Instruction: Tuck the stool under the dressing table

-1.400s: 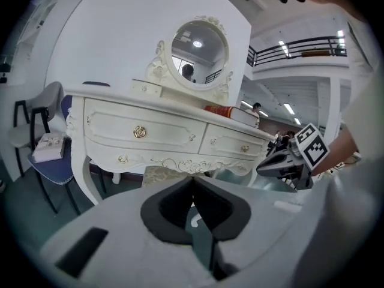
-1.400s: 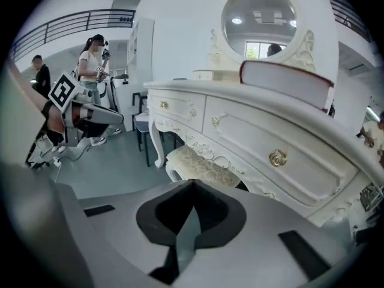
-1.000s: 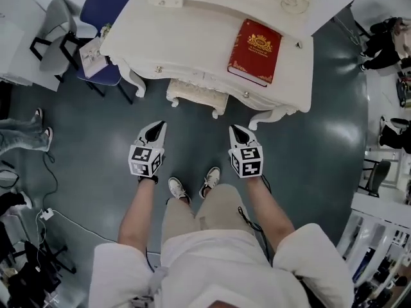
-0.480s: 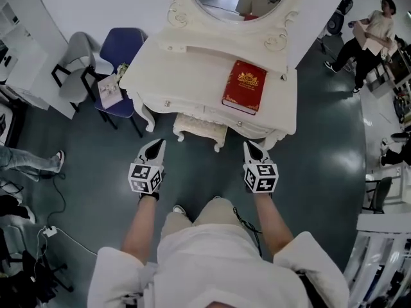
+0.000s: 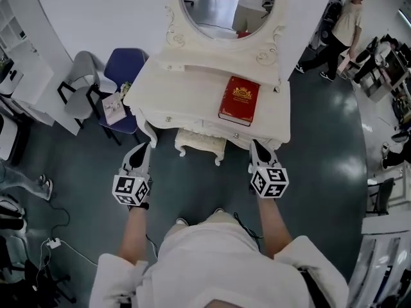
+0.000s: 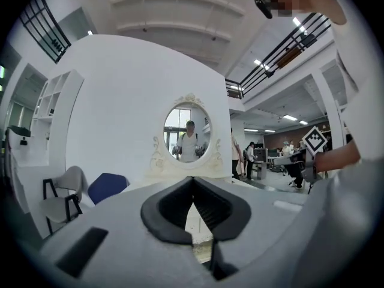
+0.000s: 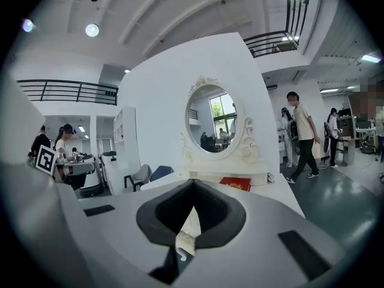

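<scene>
Cream stool [image 5: 200, 145], where is it?

Under the table [image 5: 183, 92], between the front legs. Only its carved front edge shows past the table's front.

And the grippers?

Left gripper [image 5: 142, 149] and right gripper [image 5: 256, 145] are both clenched on nothing, with the jaws meeting tip to tip in each gripper view. They hang in front of the table, one off each front corner. Both point toward it and are clear of the stool.

What's on the table?

Red book [image 5: 239, 101] on the right half, just below the oval mirror [image 5: 225, 5], which reflects the person's torso.

And further out?

Blue chair [image 5: 125, 66] with papers on its seat, and a grey chair [image 5: 80, 82] beside it, both left of the table. Off to the right a person [image 5: 343, 31] is on the dark floor [image 5: 321, 146], well apart from the table.
</scene>
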{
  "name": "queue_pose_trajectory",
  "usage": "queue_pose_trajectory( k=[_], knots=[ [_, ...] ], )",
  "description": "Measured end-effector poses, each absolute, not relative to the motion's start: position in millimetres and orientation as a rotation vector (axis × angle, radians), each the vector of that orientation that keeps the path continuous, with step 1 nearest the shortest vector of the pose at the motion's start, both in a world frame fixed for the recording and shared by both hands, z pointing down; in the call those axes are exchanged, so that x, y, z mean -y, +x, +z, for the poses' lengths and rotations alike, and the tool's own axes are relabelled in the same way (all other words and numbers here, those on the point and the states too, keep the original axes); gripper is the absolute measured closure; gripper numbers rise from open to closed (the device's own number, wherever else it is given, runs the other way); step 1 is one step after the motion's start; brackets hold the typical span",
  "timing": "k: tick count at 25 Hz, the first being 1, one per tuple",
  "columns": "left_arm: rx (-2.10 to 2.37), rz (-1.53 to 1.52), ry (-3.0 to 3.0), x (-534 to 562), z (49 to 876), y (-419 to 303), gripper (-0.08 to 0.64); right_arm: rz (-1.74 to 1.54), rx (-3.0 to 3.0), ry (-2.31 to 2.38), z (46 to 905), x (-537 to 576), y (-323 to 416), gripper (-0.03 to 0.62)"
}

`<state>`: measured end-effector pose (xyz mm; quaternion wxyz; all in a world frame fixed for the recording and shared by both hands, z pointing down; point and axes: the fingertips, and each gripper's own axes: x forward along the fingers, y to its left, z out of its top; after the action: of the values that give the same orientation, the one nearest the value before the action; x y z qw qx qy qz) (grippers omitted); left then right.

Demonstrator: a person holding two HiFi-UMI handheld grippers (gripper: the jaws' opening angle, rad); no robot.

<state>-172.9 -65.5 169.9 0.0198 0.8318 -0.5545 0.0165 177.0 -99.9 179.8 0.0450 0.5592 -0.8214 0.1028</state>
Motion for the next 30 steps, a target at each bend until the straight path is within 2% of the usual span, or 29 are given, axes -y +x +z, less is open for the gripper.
queue_pose_trajectory(
  k=[12, 21, 30],
  knots=[
    [1.927, -0.177, 2.619, 11.7, 63.7, -204.1, 0.545, 0.087, 2.534, 1.812, 99.9, 68.5, 212.2, 0.594],
    [1.982, -0.256, 2.501, -18.1, 55.6, -224.6, 0.545, -0.014, 2.474, 1.905, 70.7, 51.0, 239.6, 0.594],
    [1.97, -0.276, 2.474, 0.4, 63.5, -233.2, 0.545, -0.093, 2.532, 1.844, 64.1, 70.0, 204.0, 0.594]
  ],
)
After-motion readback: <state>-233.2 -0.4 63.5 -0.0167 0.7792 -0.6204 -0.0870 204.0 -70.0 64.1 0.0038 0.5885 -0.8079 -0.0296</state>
